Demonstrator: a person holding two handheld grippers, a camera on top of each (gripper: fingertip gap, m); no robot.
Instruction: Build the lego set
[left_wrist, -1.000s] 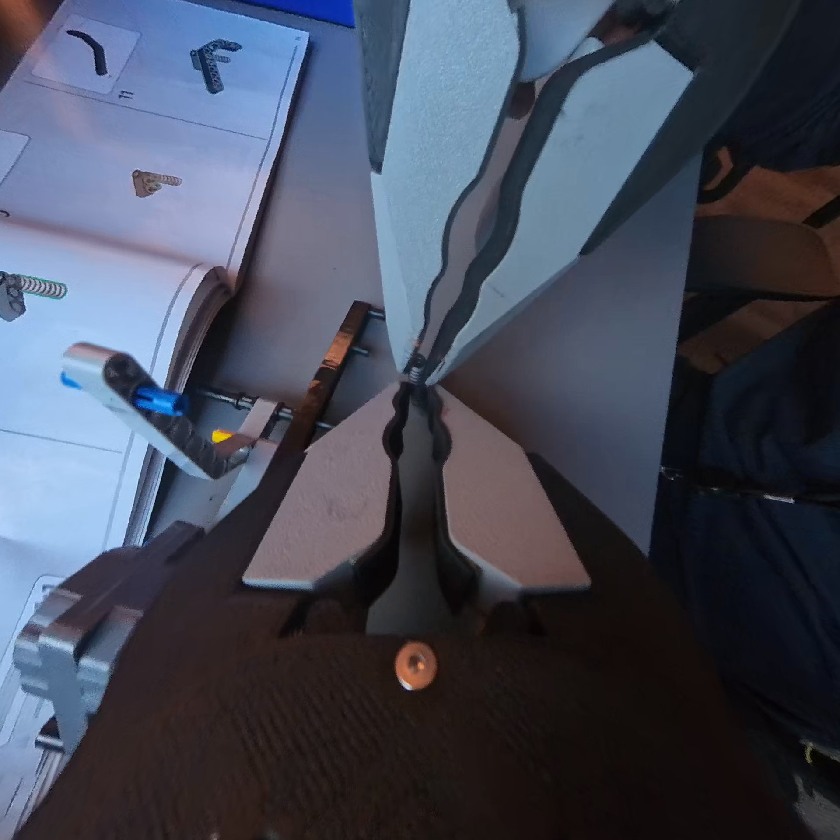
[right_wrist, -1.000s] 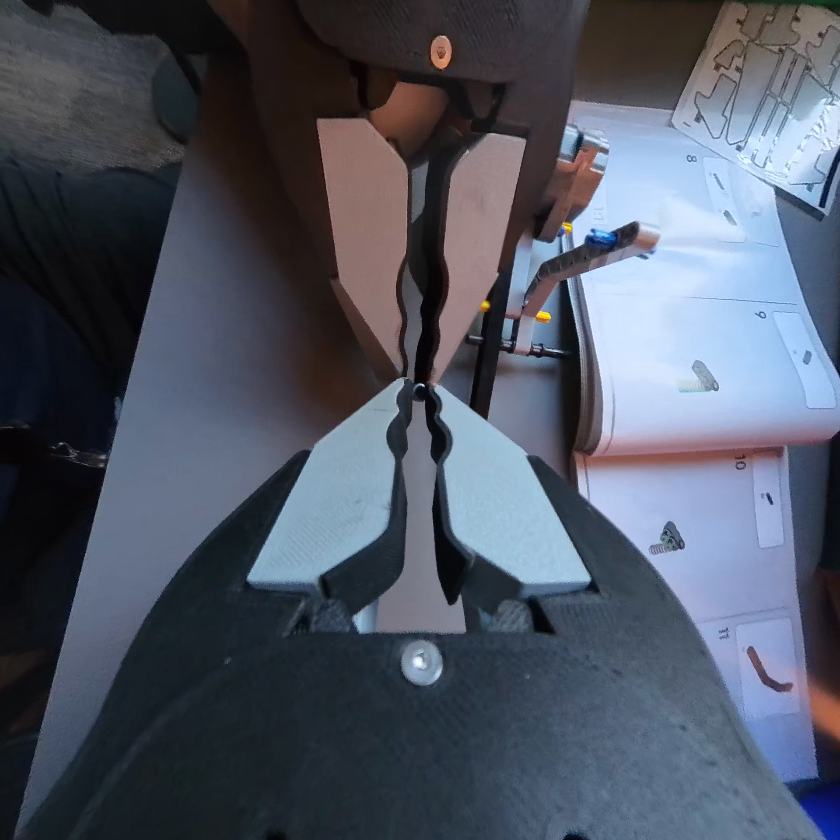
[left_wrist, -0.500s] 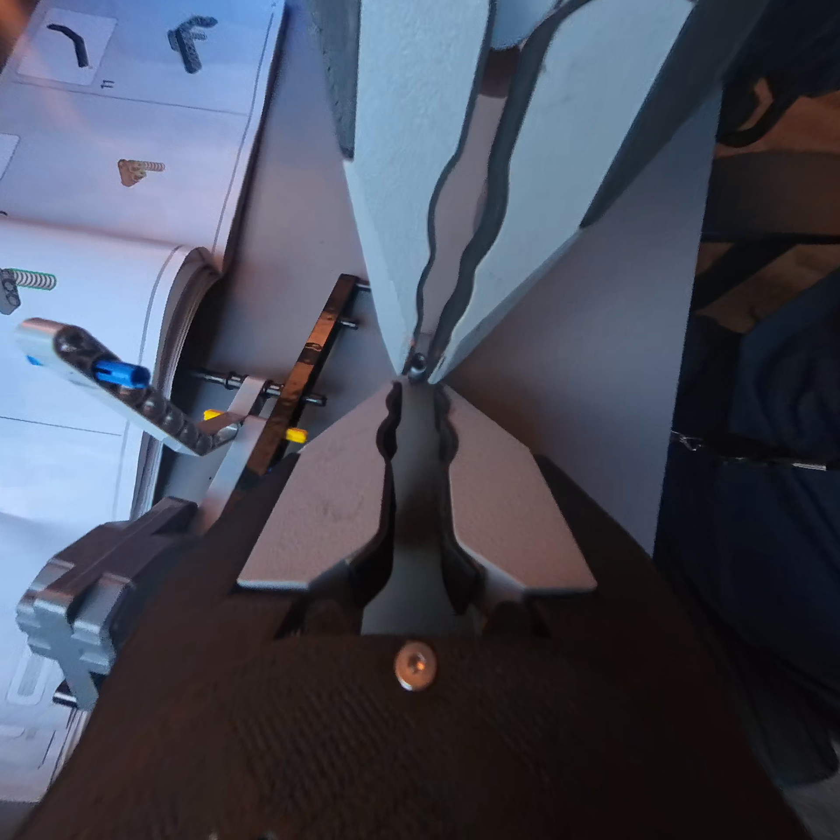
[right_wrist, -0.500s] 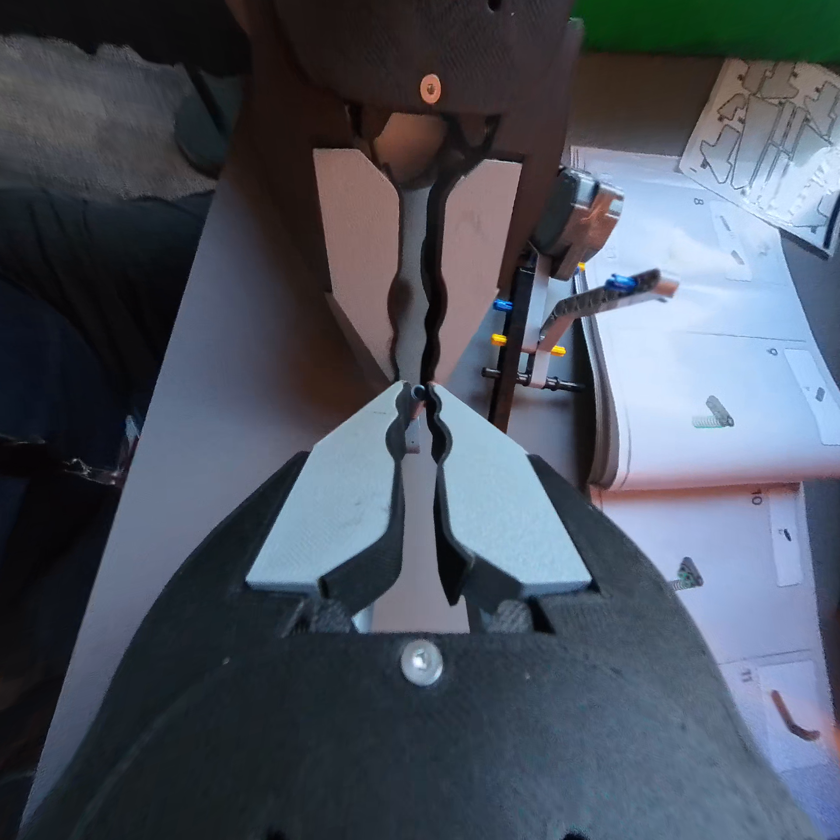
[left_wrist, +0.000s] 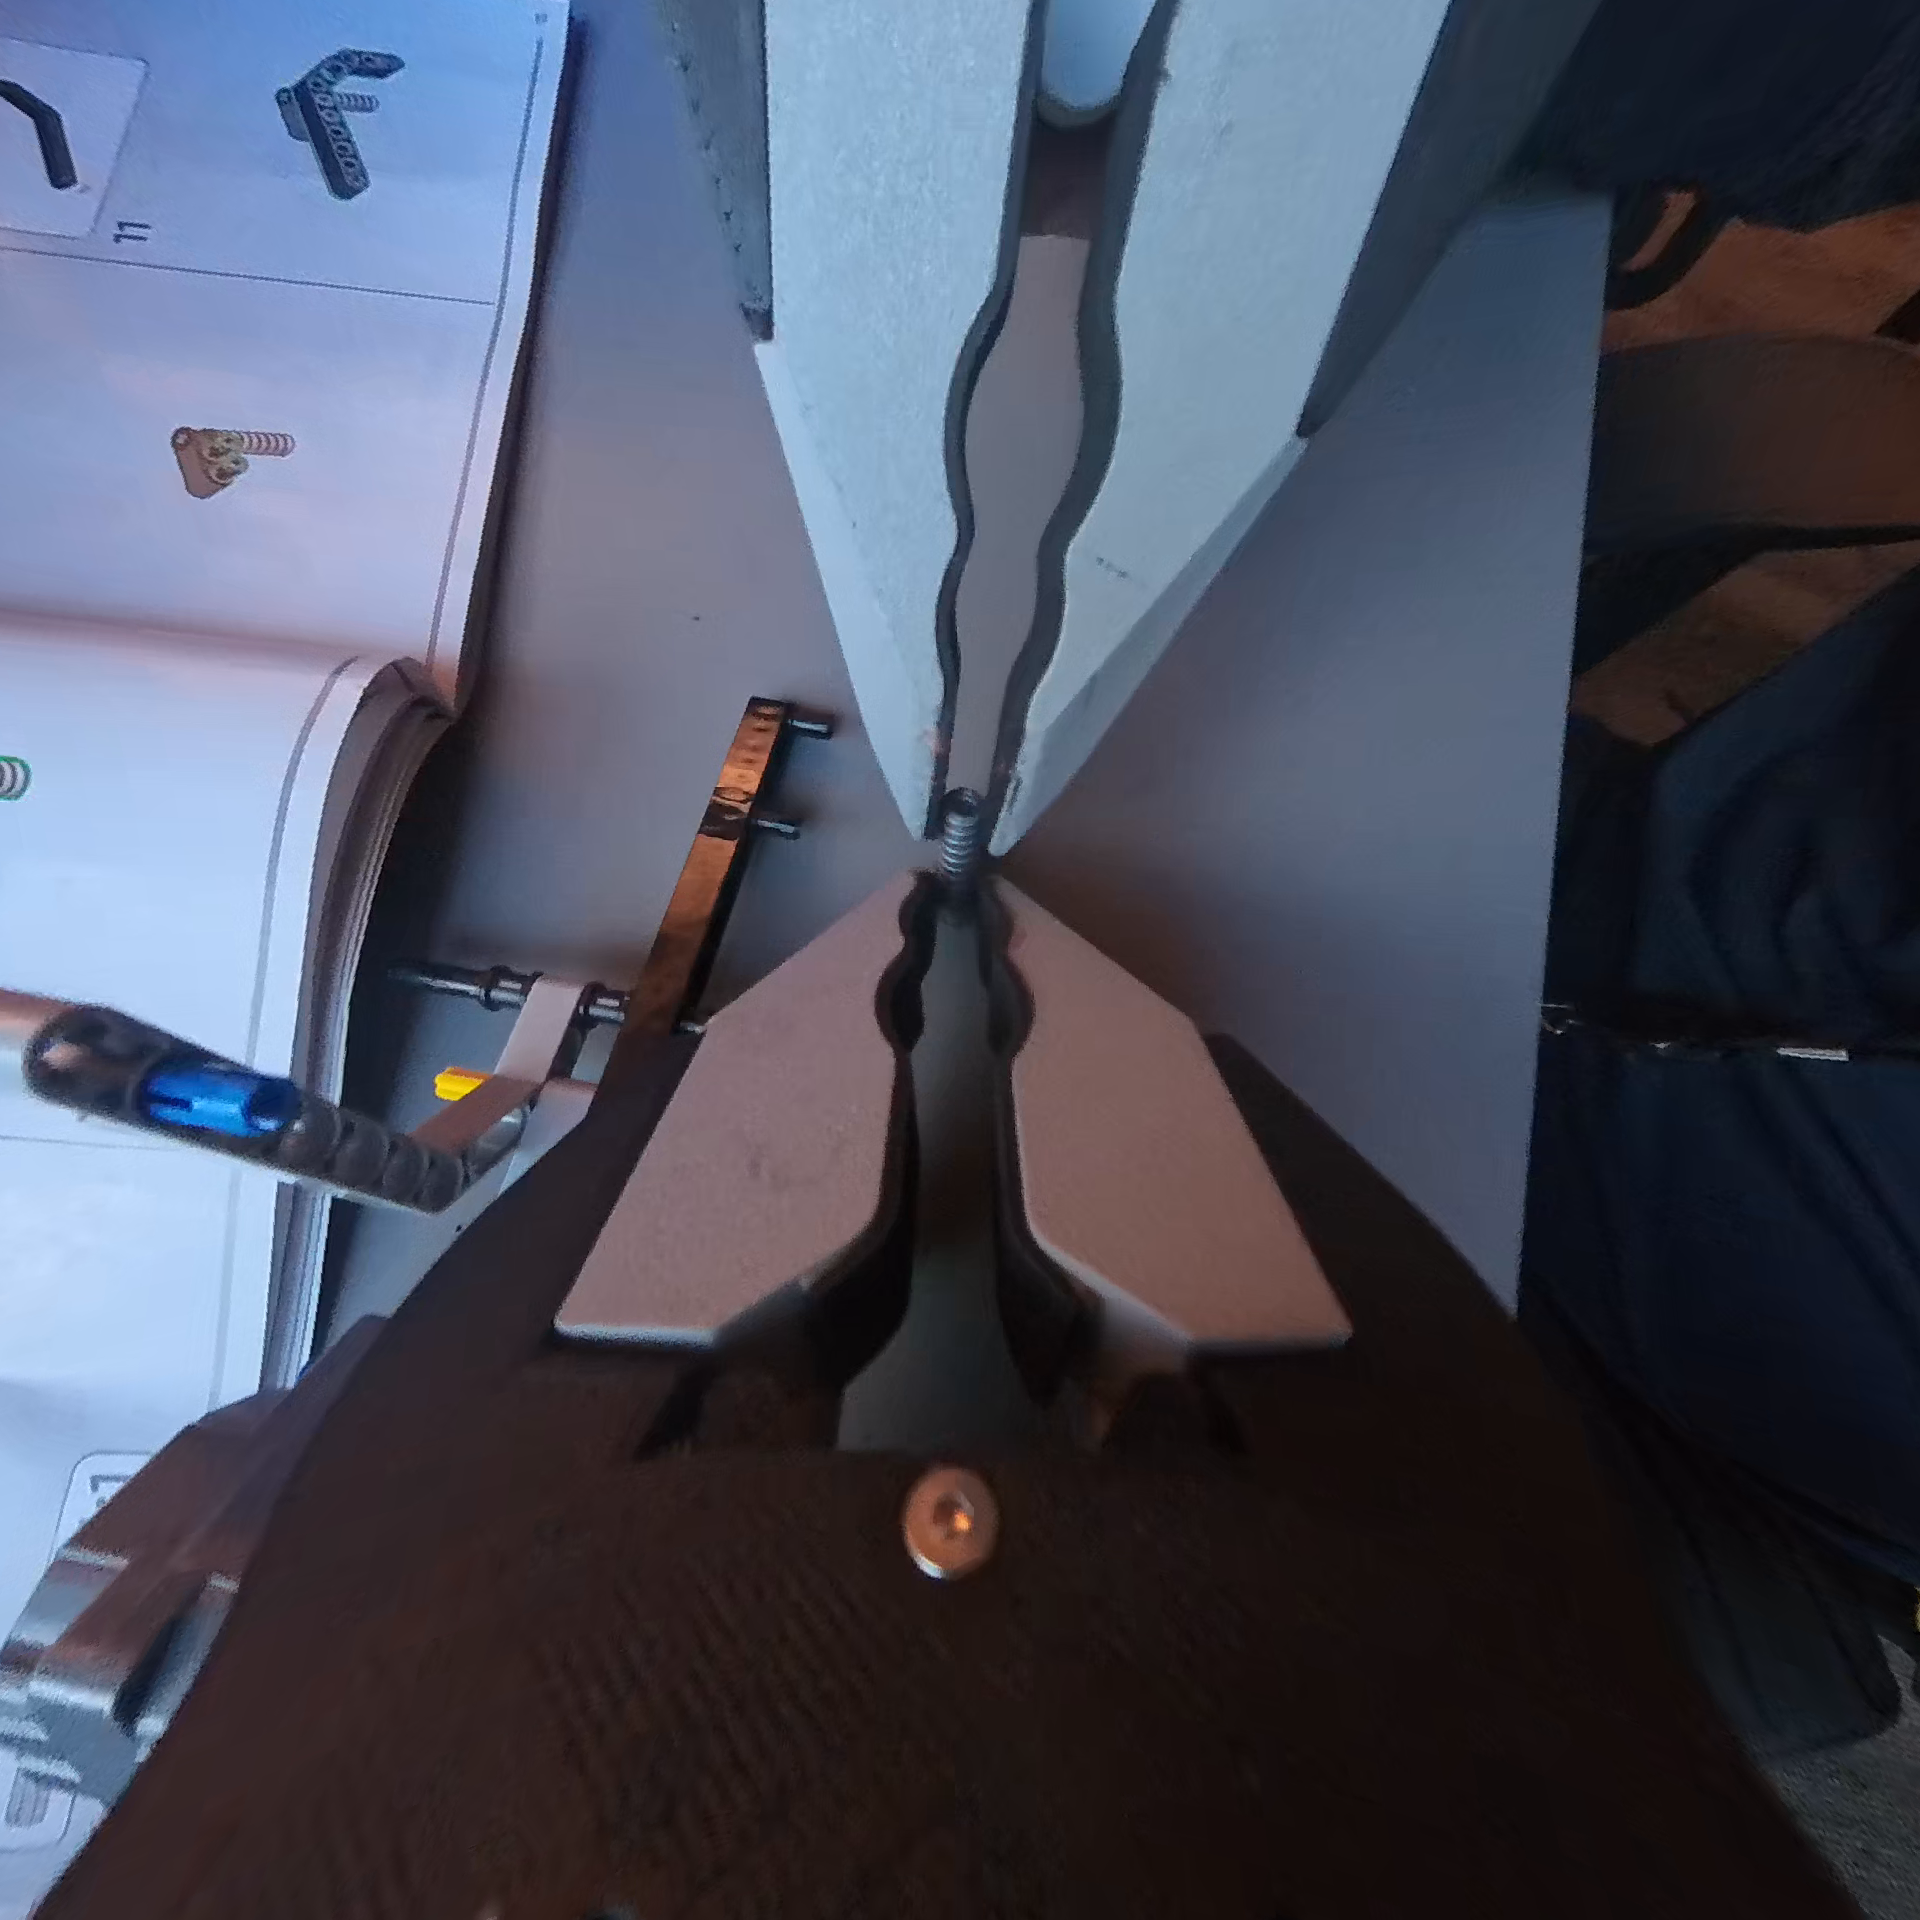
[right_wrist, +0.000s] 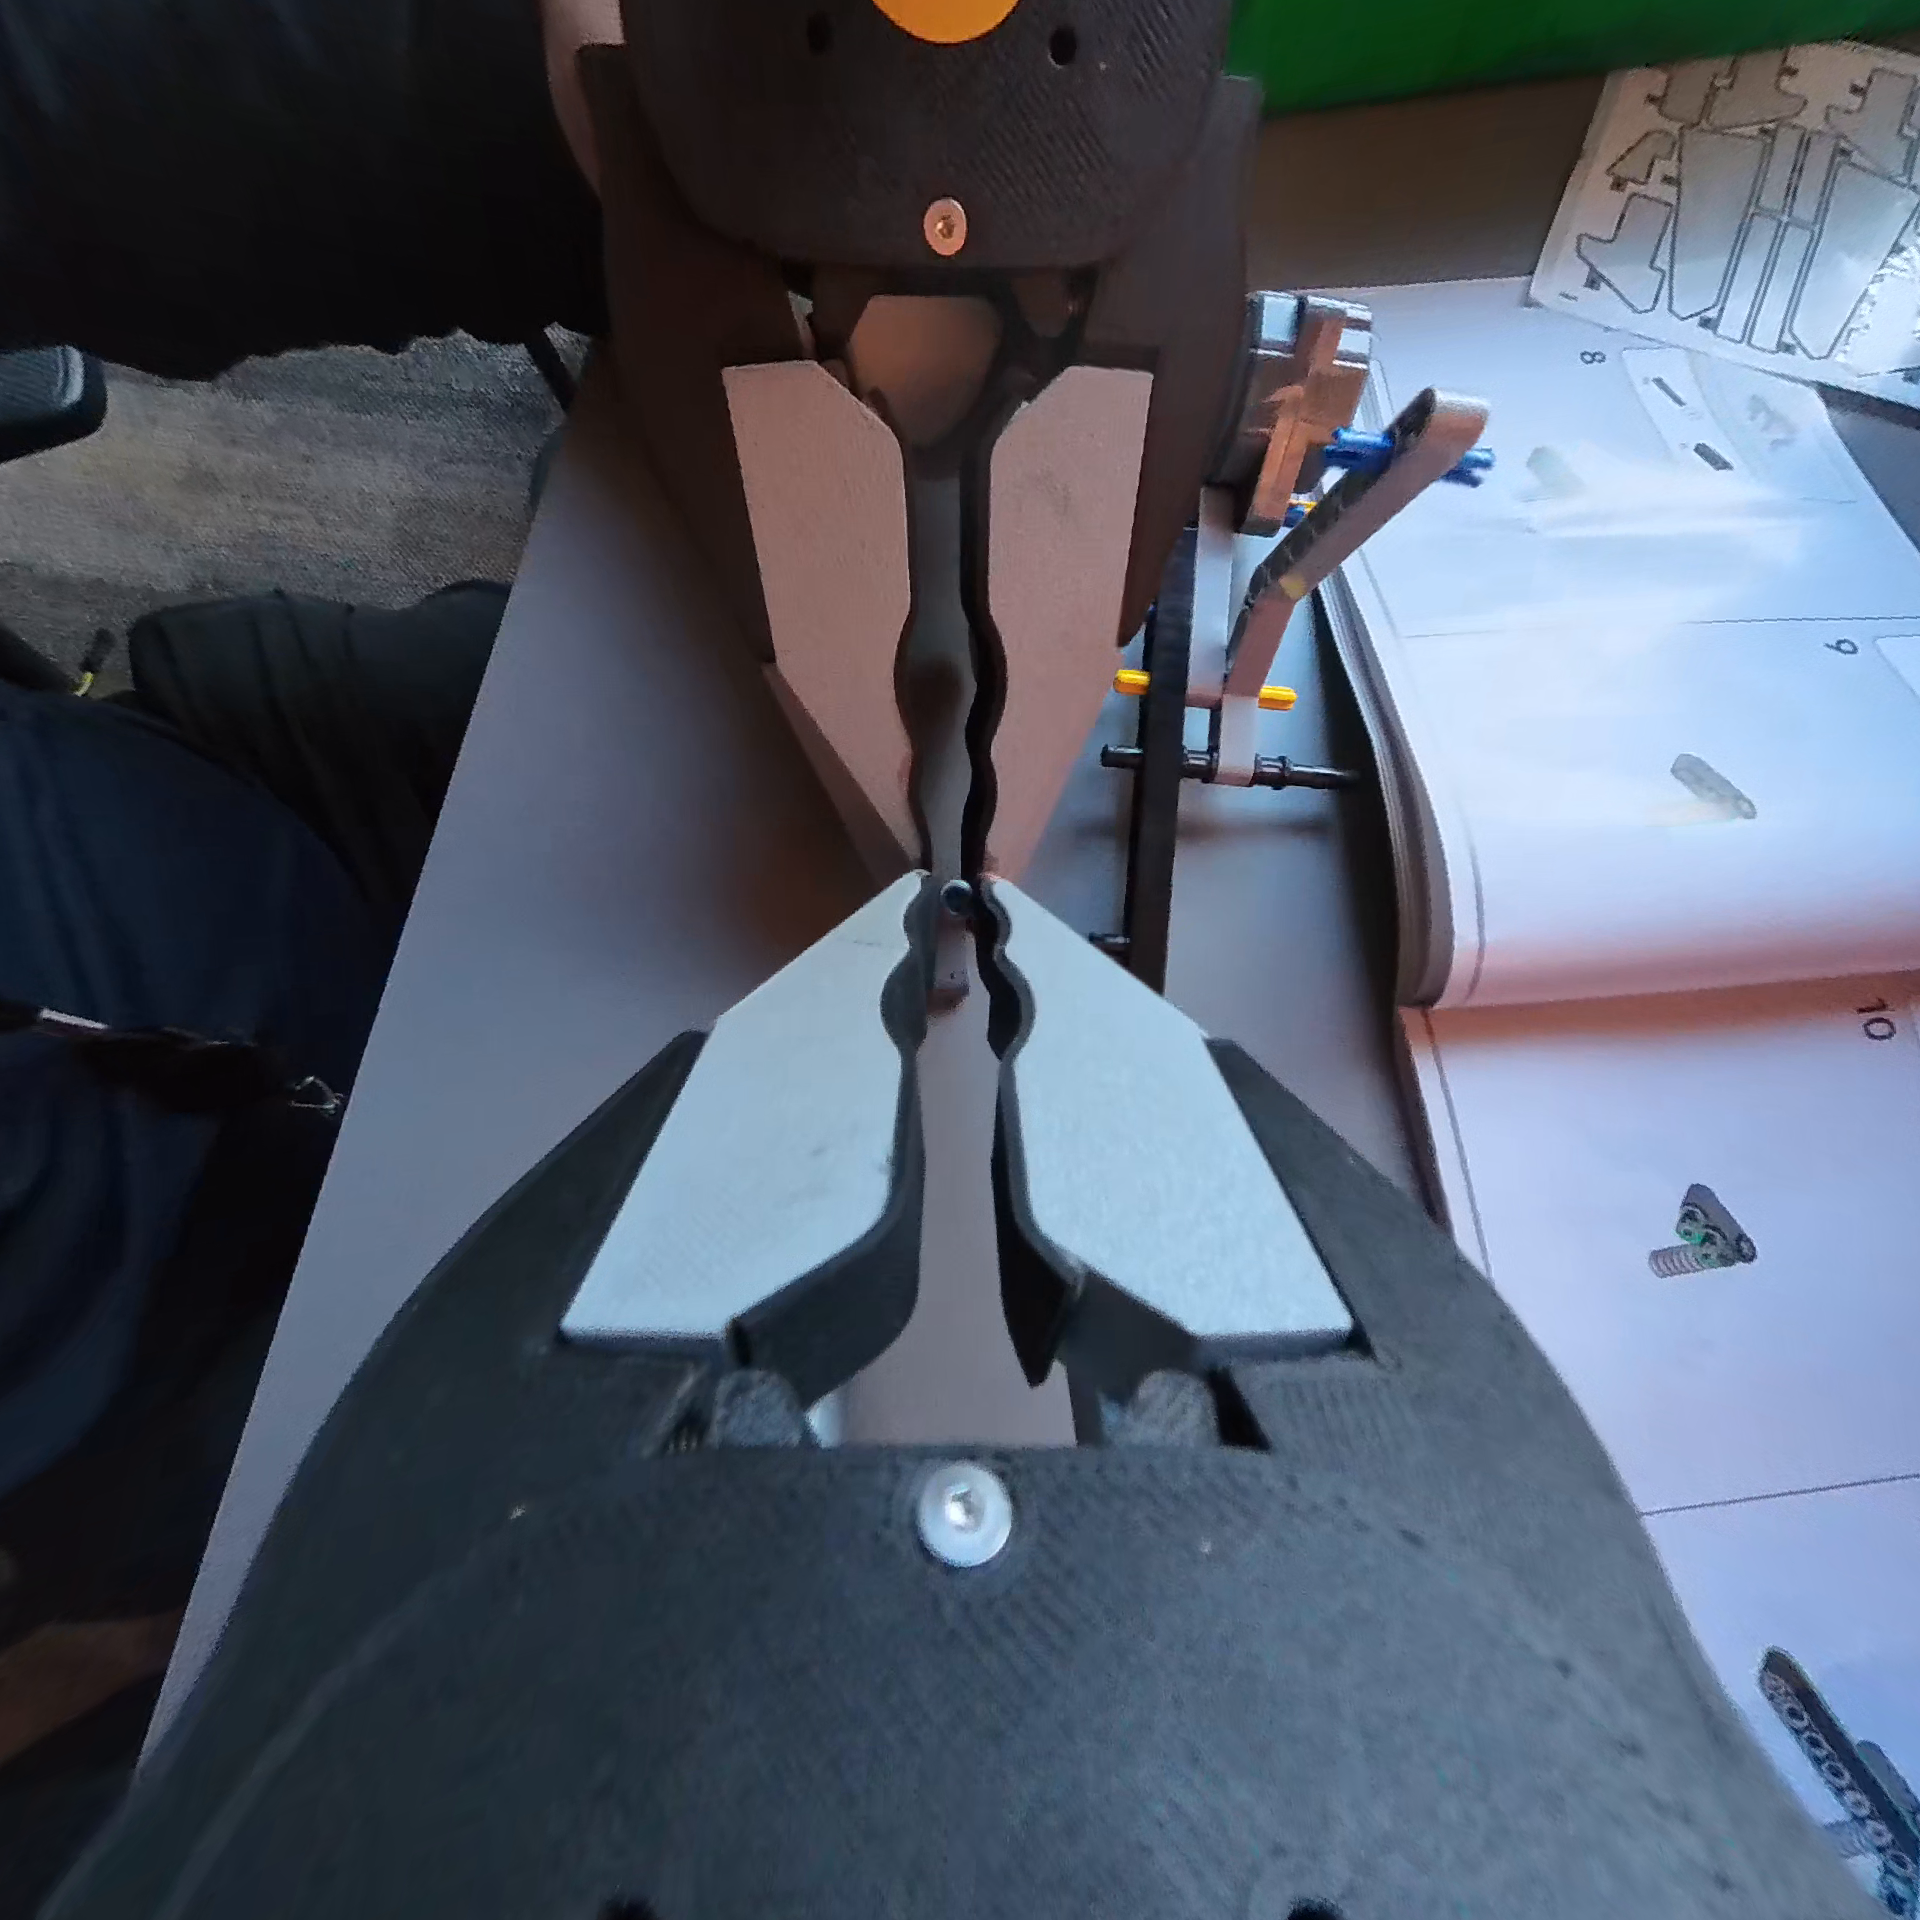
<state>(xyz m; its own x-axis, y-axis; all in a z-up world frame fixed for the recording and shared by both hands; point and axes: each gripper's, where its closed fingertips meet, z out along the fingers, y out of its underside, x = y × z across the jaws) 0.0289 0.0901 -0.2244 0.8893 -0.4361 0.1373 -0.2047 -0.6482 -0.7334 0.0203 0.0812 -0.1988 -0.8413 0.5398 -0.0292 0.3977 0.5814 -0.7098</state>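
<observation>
Small spring (left_wrist: 958, 840) pinched tip to tip between left gripper (left_wrist: 956, 902) and right gripper (right_wrist: 954, 902), both closed on it, above the grey table (left_wrist: 1299, 748). Half-built lego frame (left_wrist: 727, 862) just beside the spring, booklet (left_wrist: 208, 665) beyond. Probably fitting the spring; next, a careful straight push.

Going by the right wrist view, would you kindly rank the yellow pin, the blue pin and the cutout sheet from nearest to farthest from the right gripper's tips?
From the right gripper:
1. Yellow pin, up right, on the build.
2. Blue pin, higher, at the grey beam's end.
3. Cutout sheet, top right corner.
</observation>
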